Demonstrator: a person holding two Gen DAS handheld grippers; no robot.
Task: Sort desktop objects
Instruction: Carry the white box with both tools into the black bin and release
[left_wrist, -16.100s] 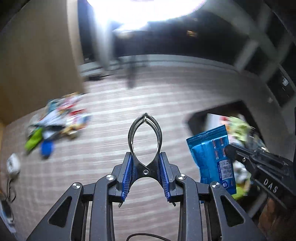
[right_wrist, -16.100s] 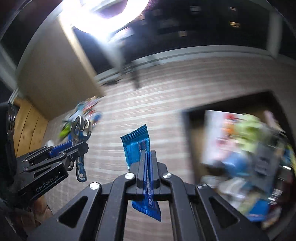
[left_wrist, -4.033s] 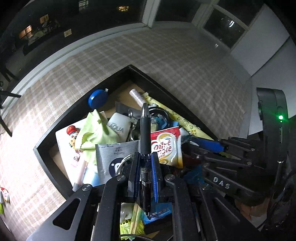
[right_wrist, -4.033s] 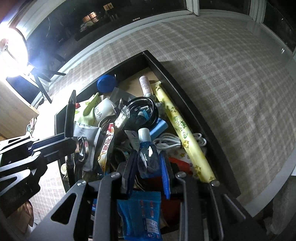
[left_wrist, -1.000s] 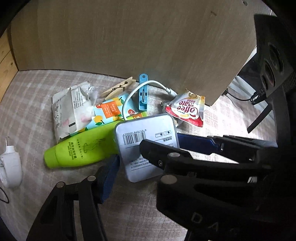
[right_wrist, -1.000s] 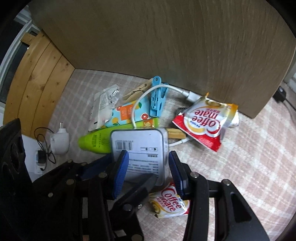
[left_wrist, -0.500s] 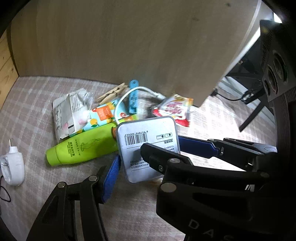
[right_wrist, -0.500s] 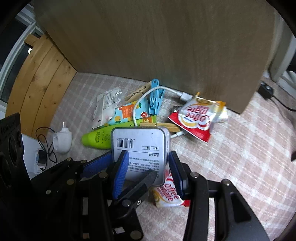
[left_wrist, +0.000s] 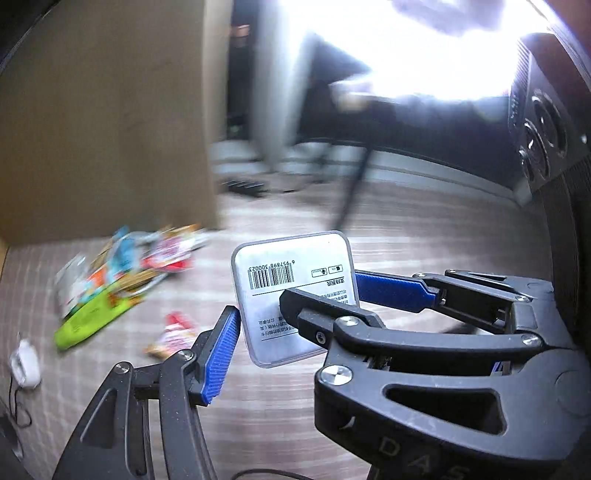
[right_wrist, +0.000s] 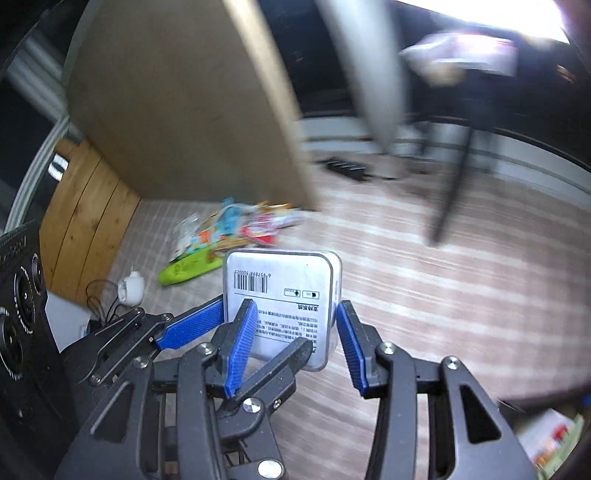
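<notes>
Tin (left_wrist: 295, 295) lifted off pile (left_wrist: 110, 291), both tongs gripping it.

Motion blur smears the pile (left_wrist: 122, 273) of packets against the wooden panel (left_wrist: 103, 122), so only a green tube (right_wrist: 188, 269) and red, orange and blue wrappers can be told apart, not their labels. The small print on the silver tin (left_wrist: 291, 291) is too fine to read, and a black finger hides the tin's lower part. The background past the table (right_wrist: 461, 295) is streaked and overexposed. Coloured items (right_wrist: 550, 443) at the right wrist view's lower right corner are cut off and unidentifiable.
</notes>
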